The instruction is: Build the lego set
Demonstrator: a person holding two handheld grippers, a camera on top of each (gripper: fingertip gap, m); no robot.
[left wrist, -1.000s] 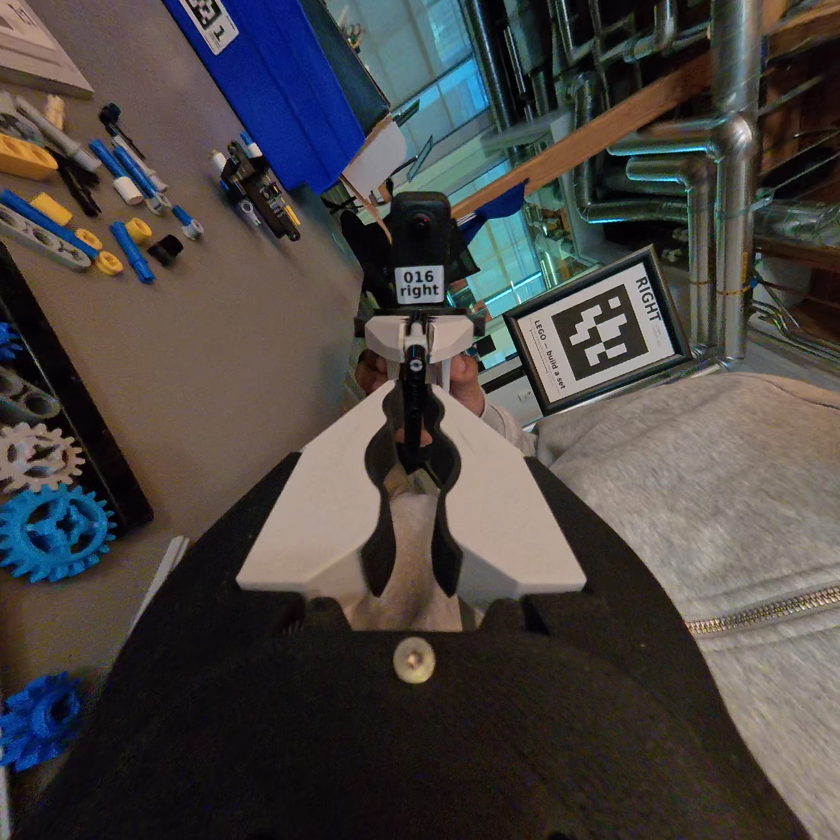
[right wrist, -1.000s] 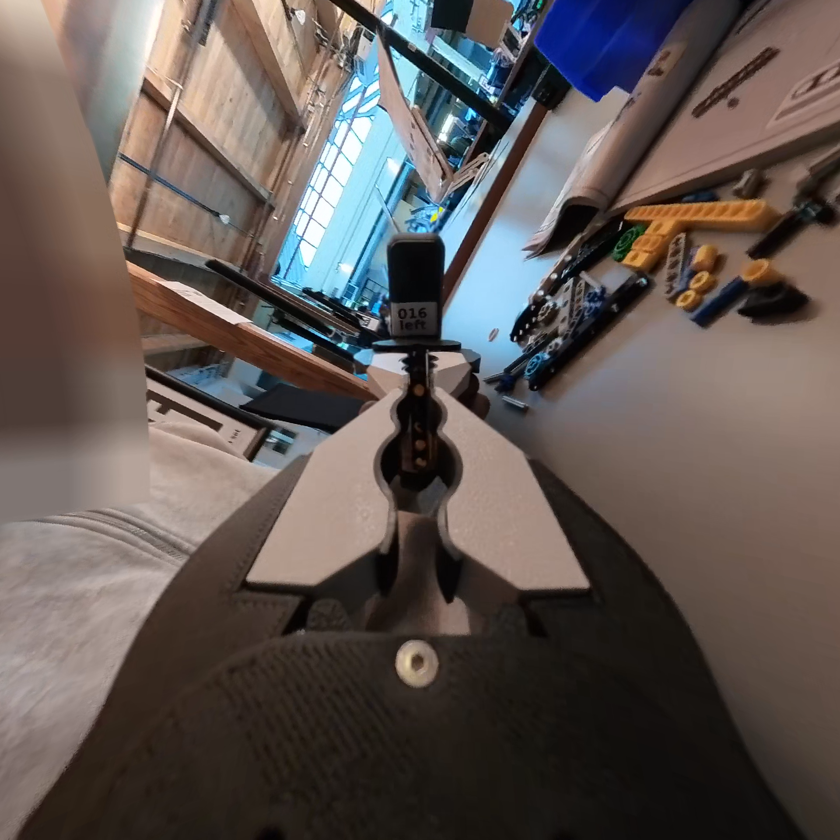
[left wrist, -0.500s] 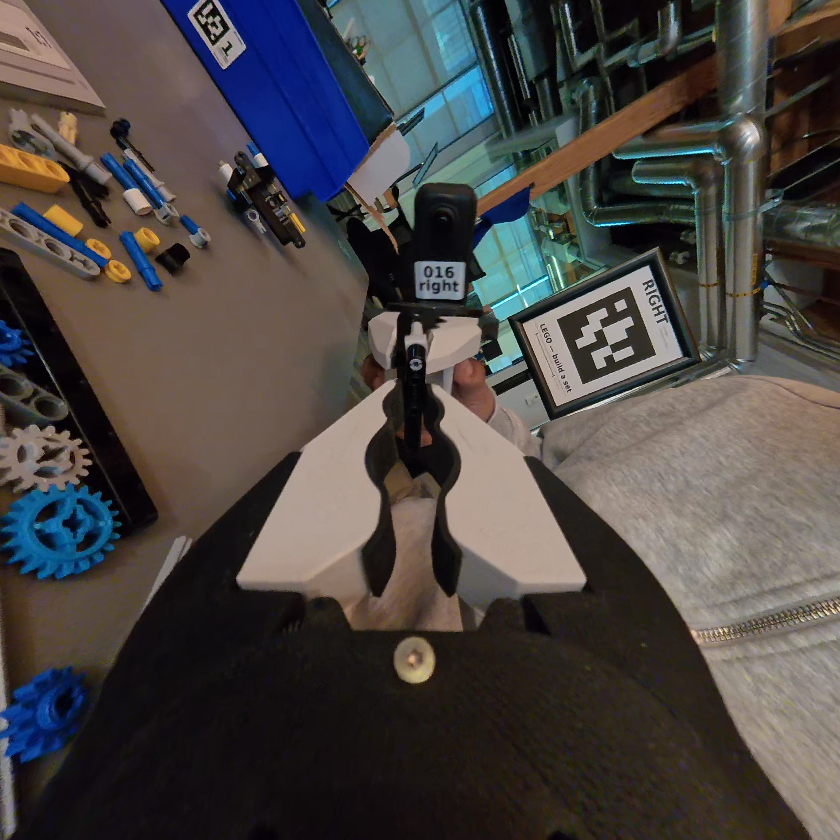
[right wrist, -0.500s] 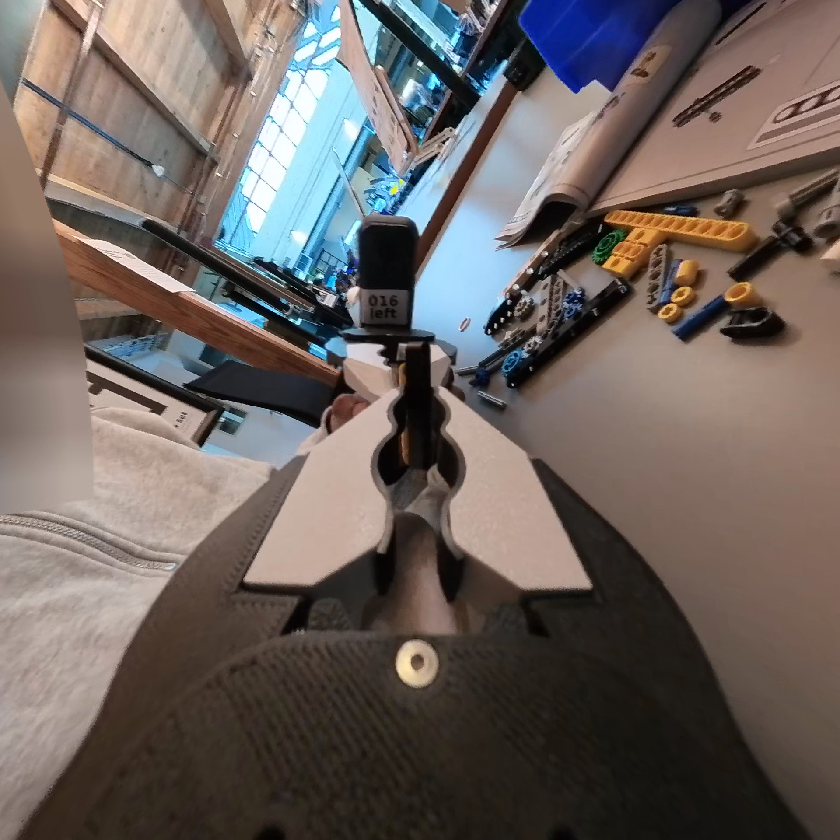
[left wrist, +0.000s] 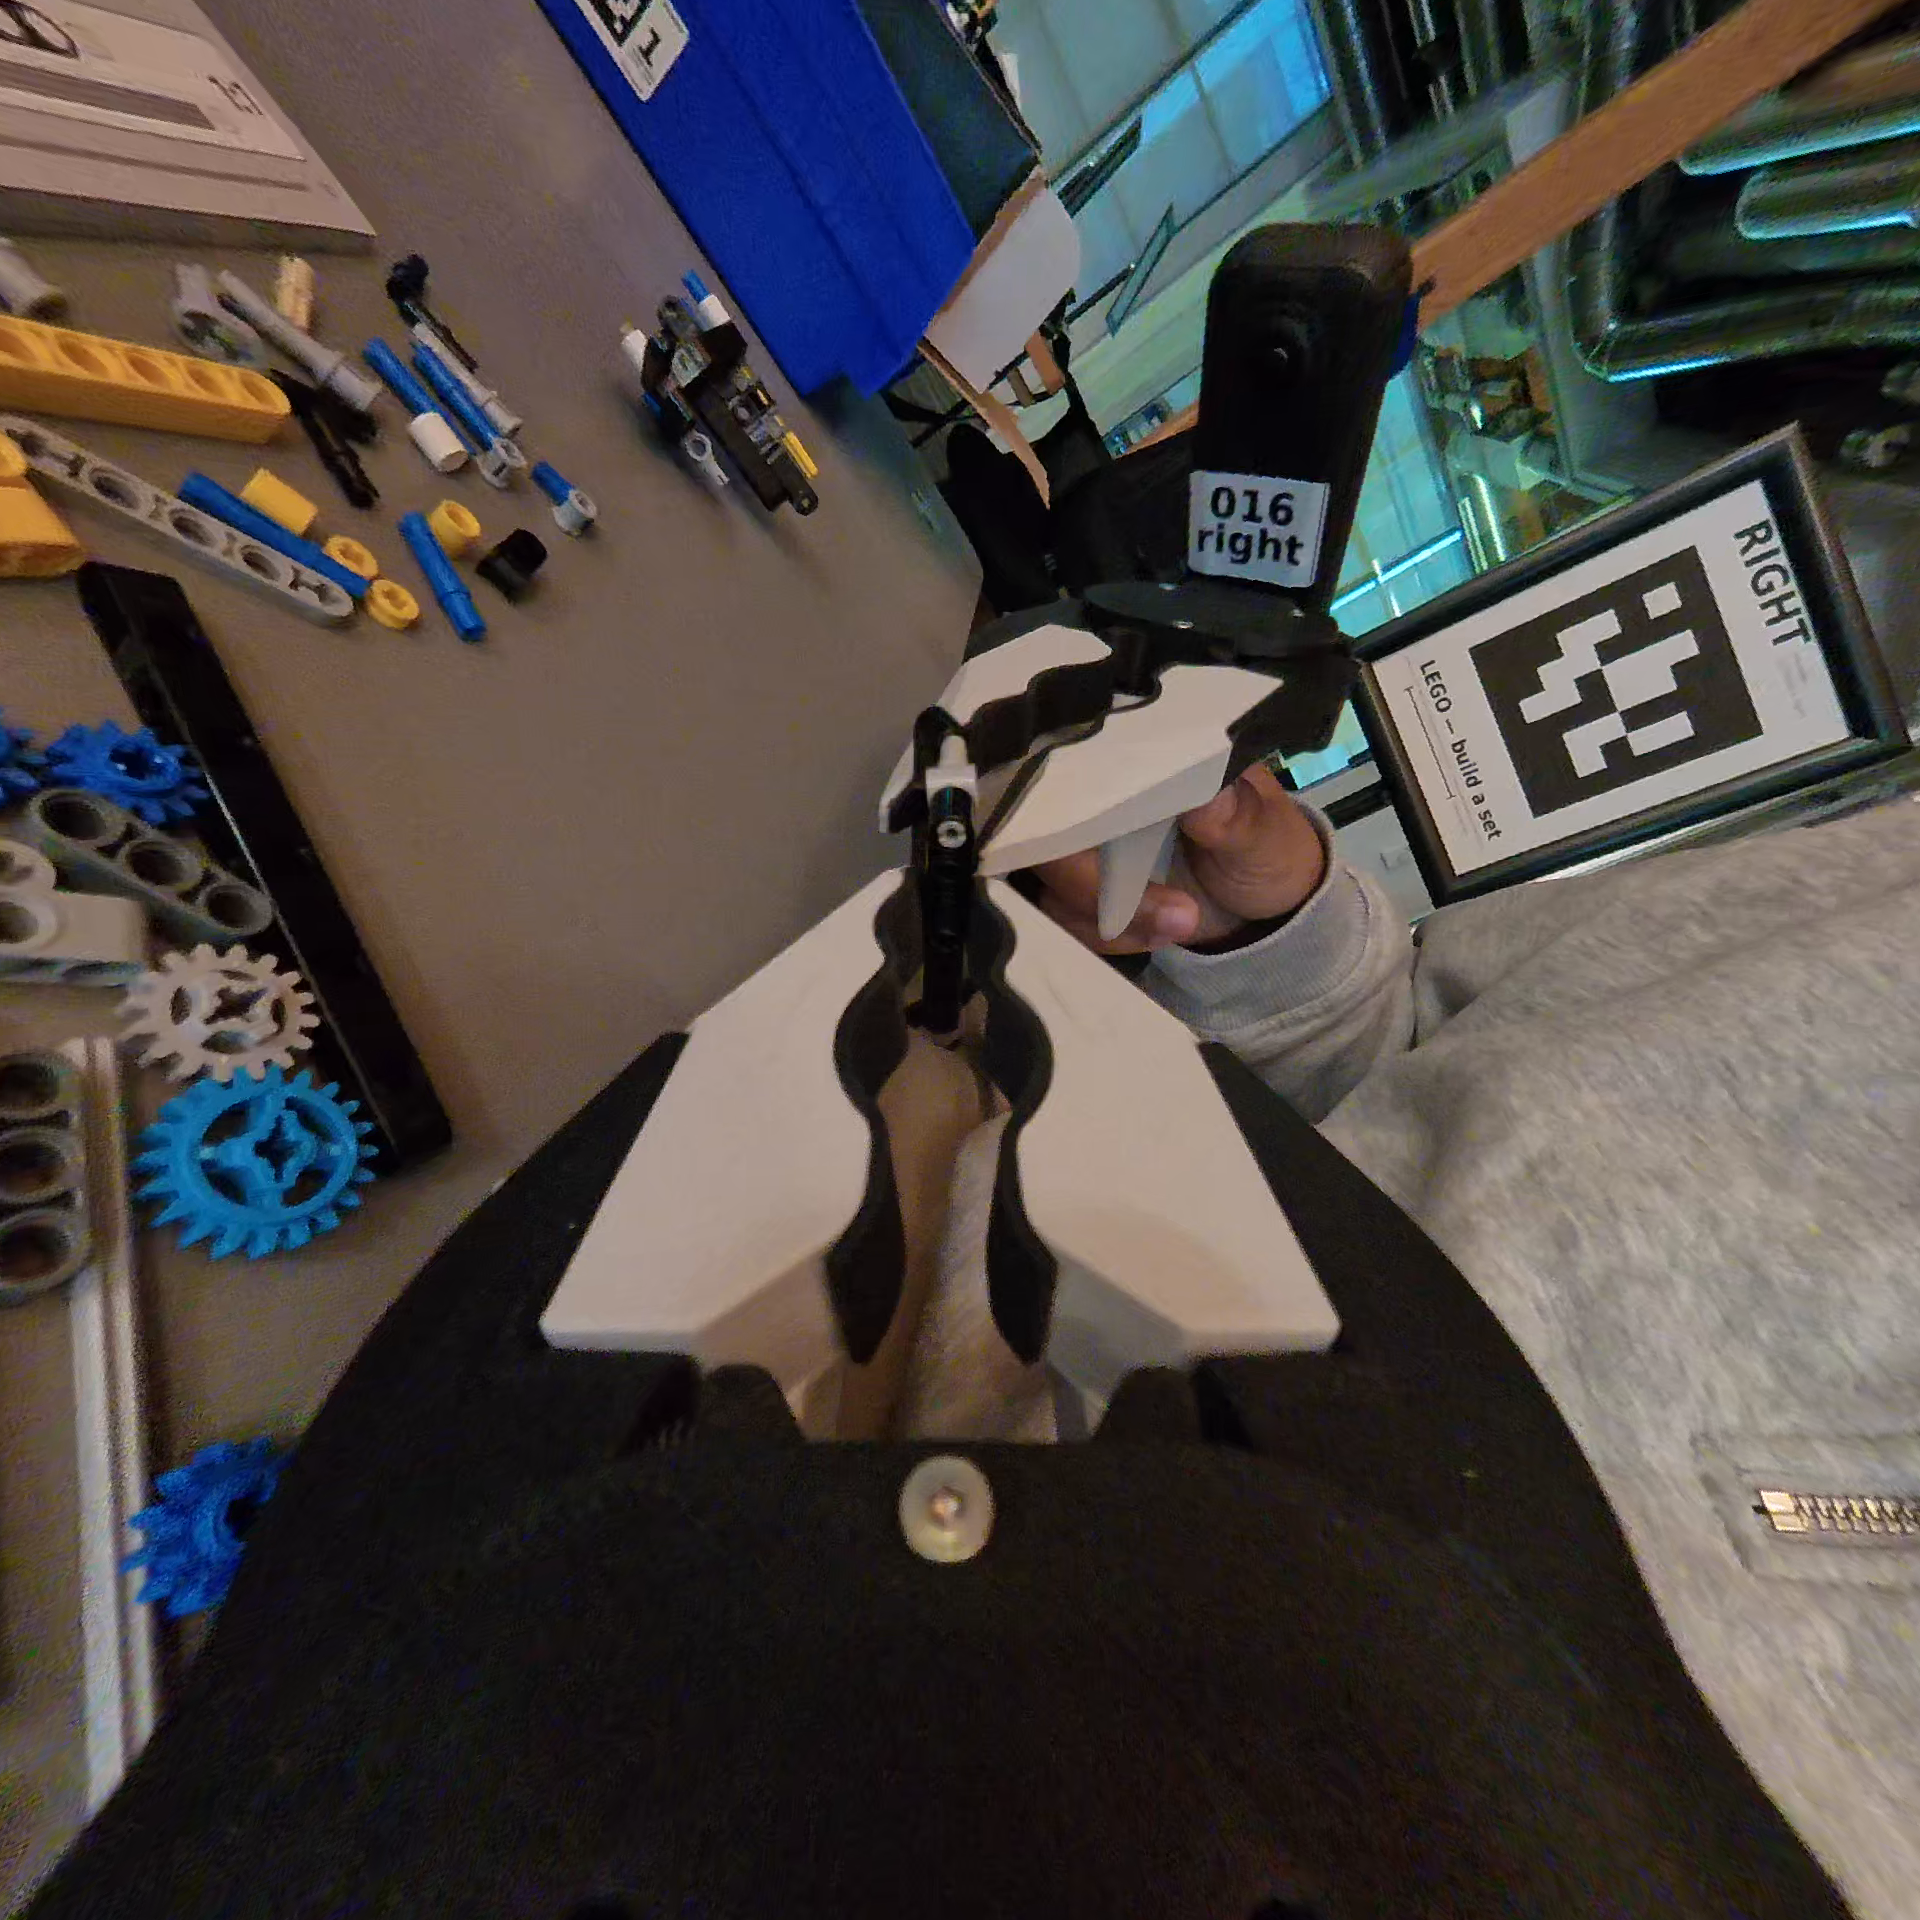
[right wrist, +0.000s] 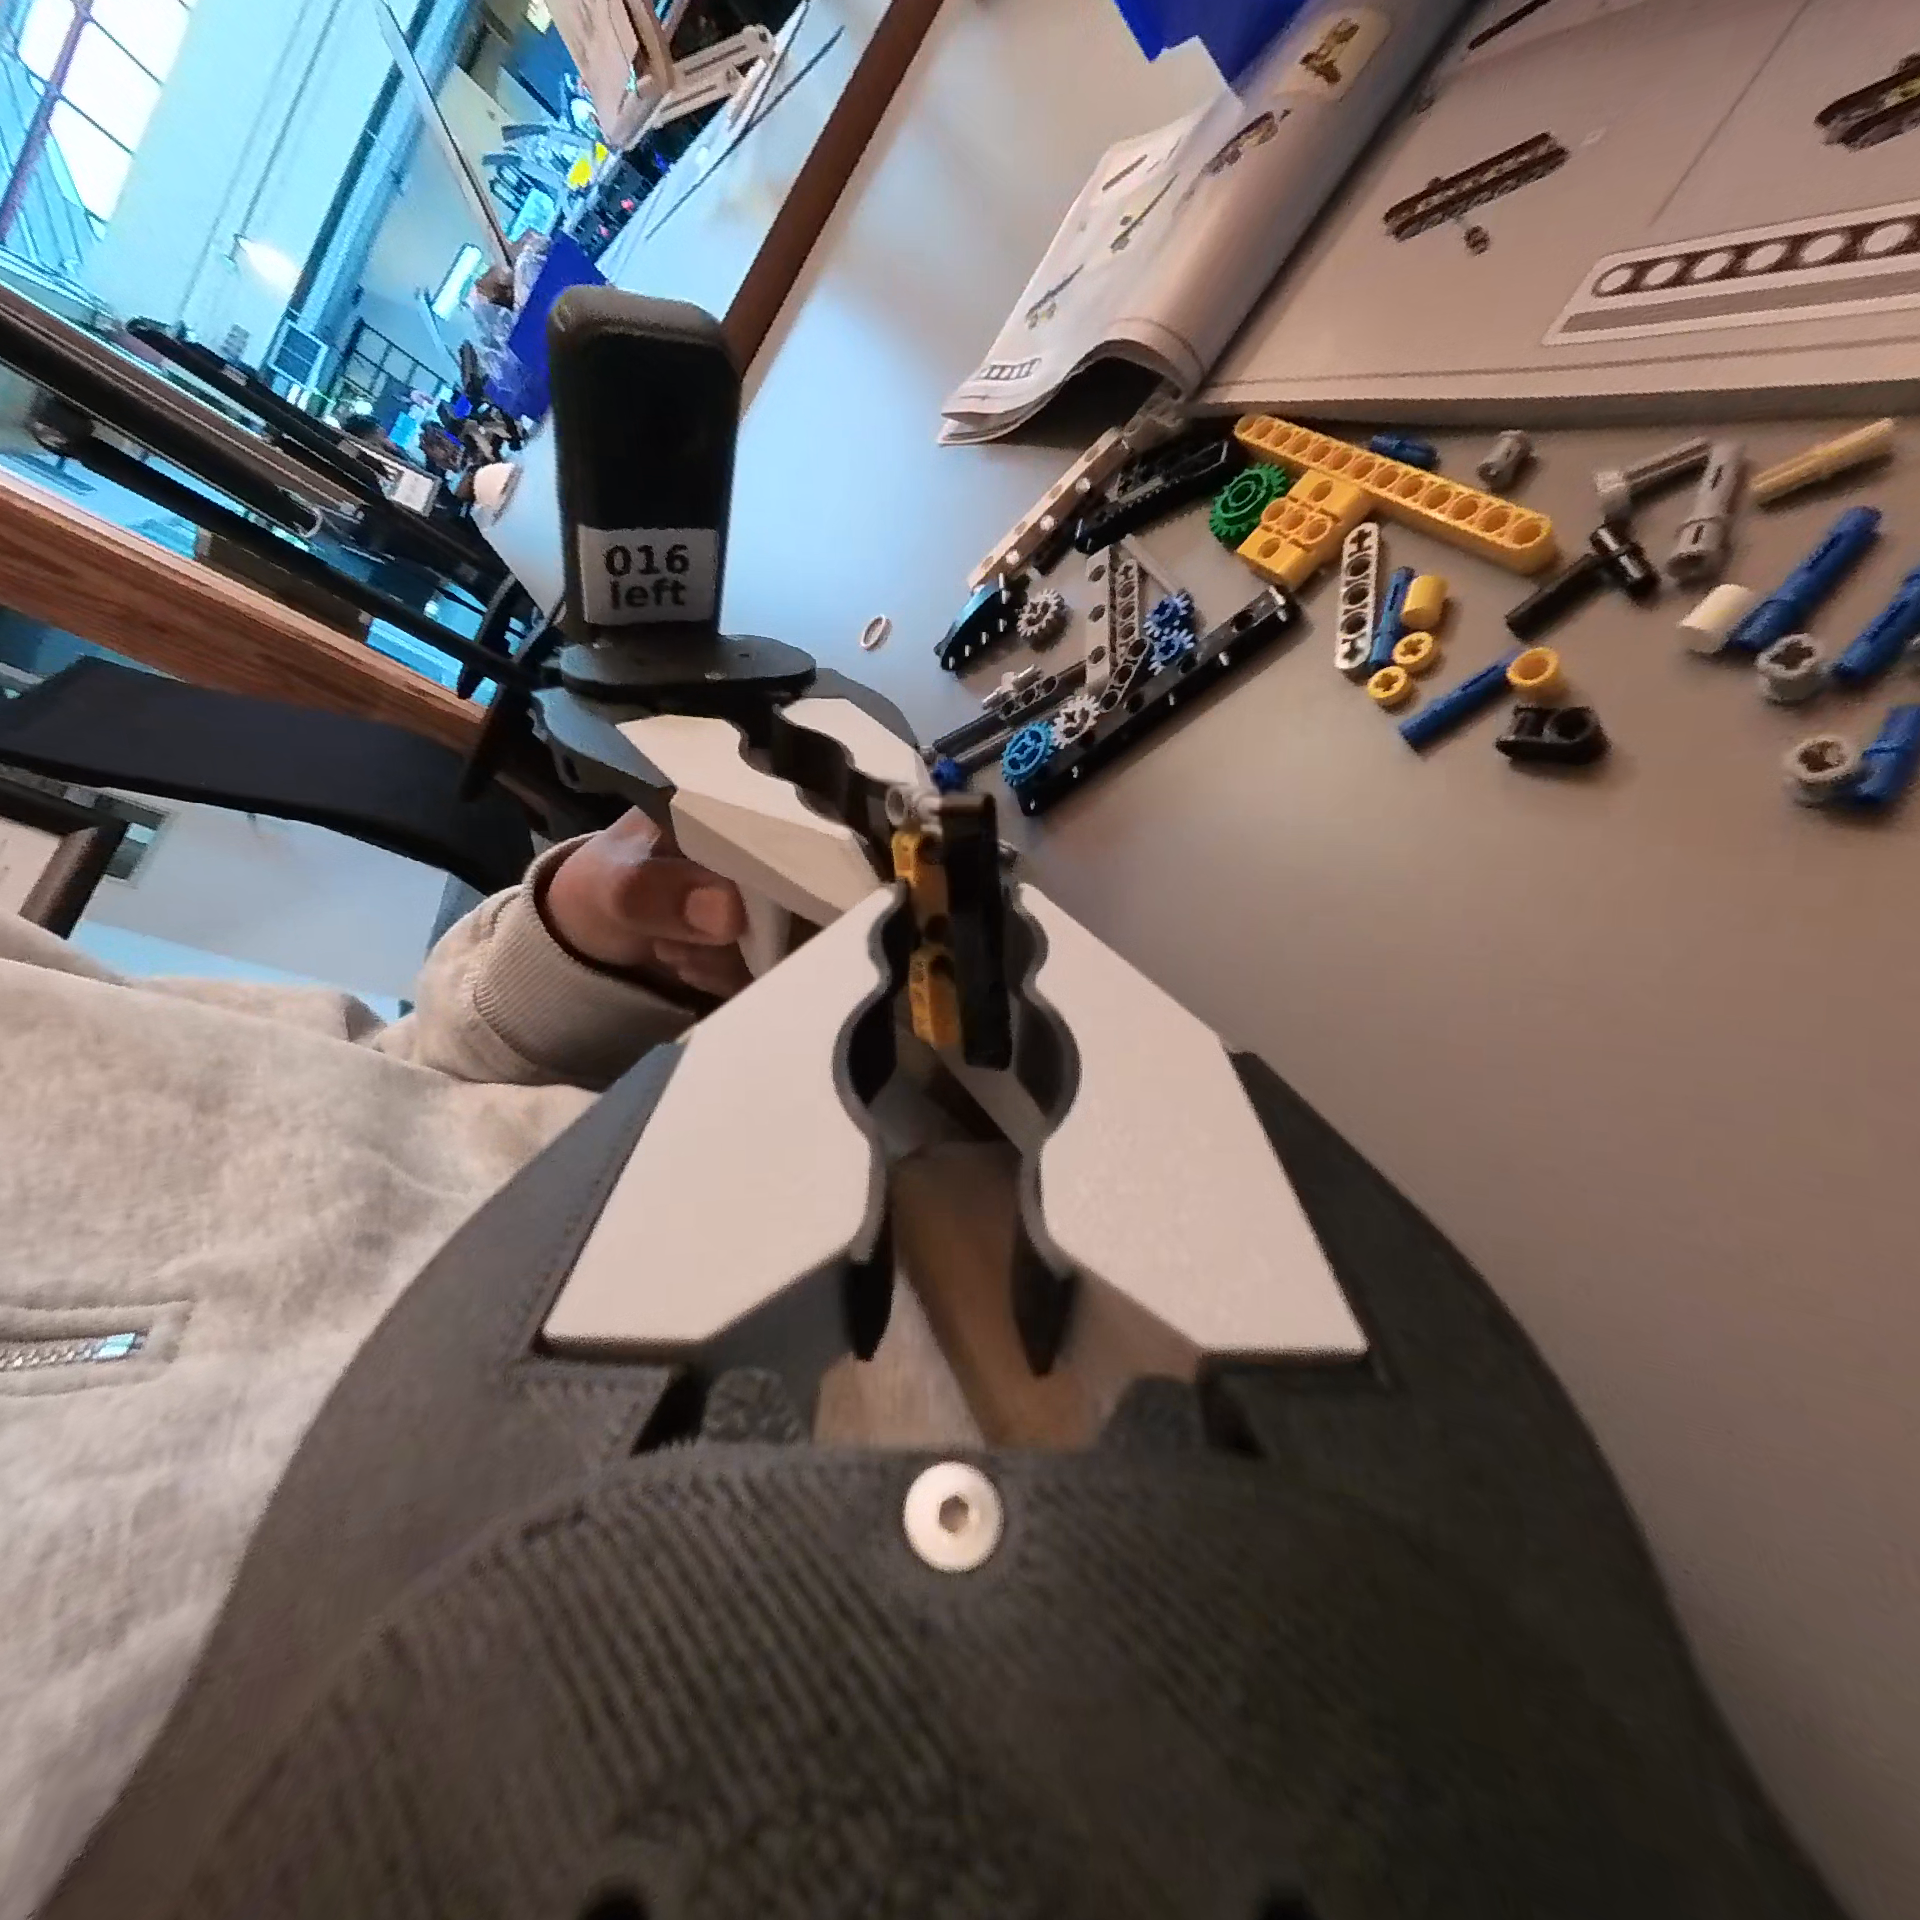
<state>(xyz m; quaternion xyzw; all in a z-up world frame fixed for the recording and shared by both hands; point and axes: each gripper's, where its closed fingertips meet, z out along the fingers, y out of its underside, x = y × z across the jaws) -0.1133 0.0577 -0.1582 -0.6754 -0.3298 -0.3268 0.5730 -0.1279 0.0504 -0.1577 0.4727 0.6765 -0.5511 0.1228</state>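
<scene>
Swung off head-on since a second ago: right gripper (left wrist: 951,795) and left gripper (right wrist: 940,831), fingers clamped on opposite ends of slim black-and-yellow plastic beam assembly (right wrist: 951,935), long axis between them.

Yellow beam (left wrist: 135,379): left edge cutting it off. Blue gear (left wrist: 197,1527): blurring, gripper body partly hiding it. Grey beam stack (left wrist: 36,1174): edge cropping it.

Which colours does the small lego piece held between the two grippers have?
Black and yellow: the lego assembly shows both colours best in the right wrist view.
</scene>
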